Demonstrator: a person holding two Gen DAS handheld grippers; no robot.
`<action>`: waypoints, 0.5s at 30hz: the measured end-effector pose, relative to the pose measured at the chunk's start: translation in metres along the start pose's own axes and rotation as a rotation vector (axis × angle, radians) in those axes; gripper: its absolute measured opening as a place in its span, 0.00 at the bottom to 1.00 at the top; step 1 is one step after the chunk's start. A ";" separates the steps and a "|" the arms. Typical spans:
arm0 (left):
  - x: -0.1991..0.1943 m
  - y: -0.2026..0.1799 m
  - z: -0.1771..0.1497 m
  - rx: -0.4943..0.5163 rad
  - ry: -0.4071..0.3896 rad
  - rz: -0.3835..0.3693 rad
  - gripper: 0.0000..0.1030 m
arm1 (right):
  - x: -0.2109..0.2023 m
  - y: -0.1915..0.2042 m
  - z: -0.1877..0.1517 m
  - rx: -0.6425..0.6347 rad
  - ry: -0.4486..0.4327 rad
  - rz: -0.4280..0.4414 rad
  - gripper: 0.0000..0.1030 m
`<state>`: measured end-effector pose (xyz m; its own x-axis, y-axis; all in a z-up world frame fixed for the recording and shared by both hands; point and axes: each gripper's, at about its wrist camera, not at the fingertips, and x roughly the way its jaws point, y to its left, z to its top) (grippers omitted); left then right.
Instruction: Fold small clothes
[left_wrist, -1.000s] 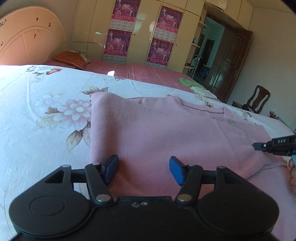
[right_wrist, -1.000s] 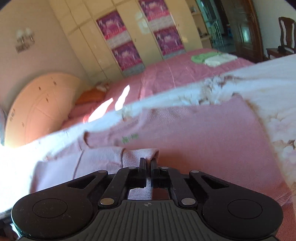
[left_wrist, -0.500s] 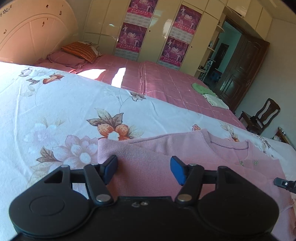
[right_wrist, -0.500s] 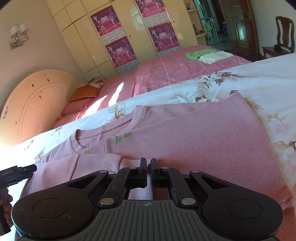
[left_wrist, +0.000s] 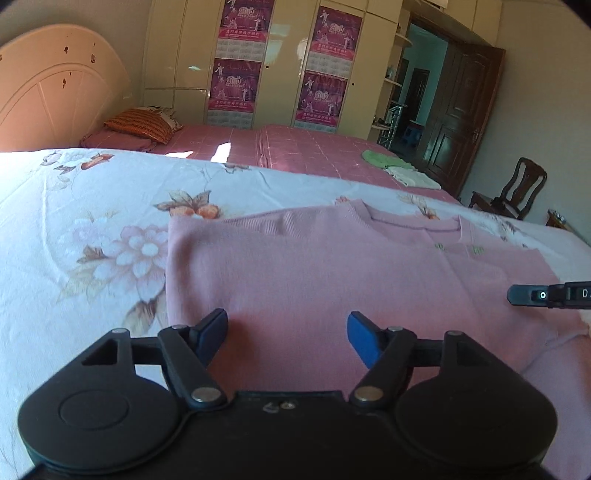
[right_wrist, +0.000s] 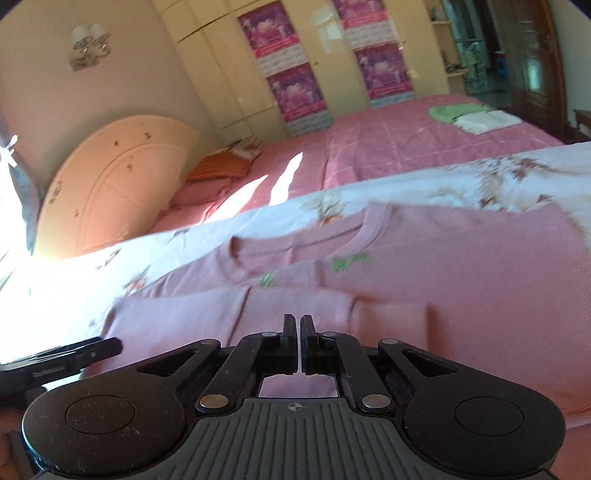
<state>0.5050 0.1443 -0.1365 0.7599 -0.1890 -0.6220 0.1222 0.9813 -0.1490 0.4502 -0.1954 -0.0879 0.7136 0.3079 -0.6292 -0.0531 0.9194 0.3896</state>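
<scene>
Sweater (left_wrist: 332, 266), one and pink, lies flat on the floral sheet (left_wrist: 92, 221) of the bed, spread ahead of both tools. In the left wrist view the left tool (left_wrist: 287, 330) stands wide, its two blue pads (left_wrist: 212, 326) apart over the cloth and holding nothing; the sweater's left side edge runs just outside the left pad, straight away from the tool to a square corner, and beyond that edge the sheet lies bare and open out to the left. The neckline (left_wrist: 413, 221) sits far ahead and to the right. The right tool's tip (left_wrist: 532, 295) pokes in at the far right, over the sweater's right part. In the right wrist view the right tool (right_wrist: 298, 343) is narrow, its jaws nearly together with a thin slit between; whether any cloth is pinched there I cannot tell. Just ahead of it lies a folded sleeve (right_wrist: 295, 314), its cuff end square to the right of the tool. Three small green marks (right_wrist: 345, 262) dot the chest below the collar. Past the sheet's far edge a second bed in pink (right_wrist: 424, 147) carries two folded cloths, one green (right_wrist: 454, 112) and one white (right_wrist: 484, 122). One orange pillow (left_wrist: 142, 123) lies by the headboard (left_wrist: 55, 96).
</scene>
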 end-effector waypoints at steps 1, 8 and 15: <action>-0.006 -0.004 -0.010 0.011 -0.010 0.012 0.69 | 0.003 0.006 -0.008 -0.031 0.016 -0.010 0.03; -0.046 -0.006 -0.042 0.049 0.000 0.008 0.69 | -0.028 -0.043 -0.030 0.105 -0.014 -0.086 0.03; -0.048 -0.007 -0.042 0.021 0.024 0.020 0.69 | -0.037 -0.032 -0.031 0.021 0.018 -0.158 0.03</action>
<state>0.4410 0.1445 -0.1377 0.7465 -0.1700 -0.6433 0.1210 0.9854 -0.1199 0.4041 -0.2283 -0.0981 0.6995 0.1644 -0.6955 0.0732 0.9516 0.2985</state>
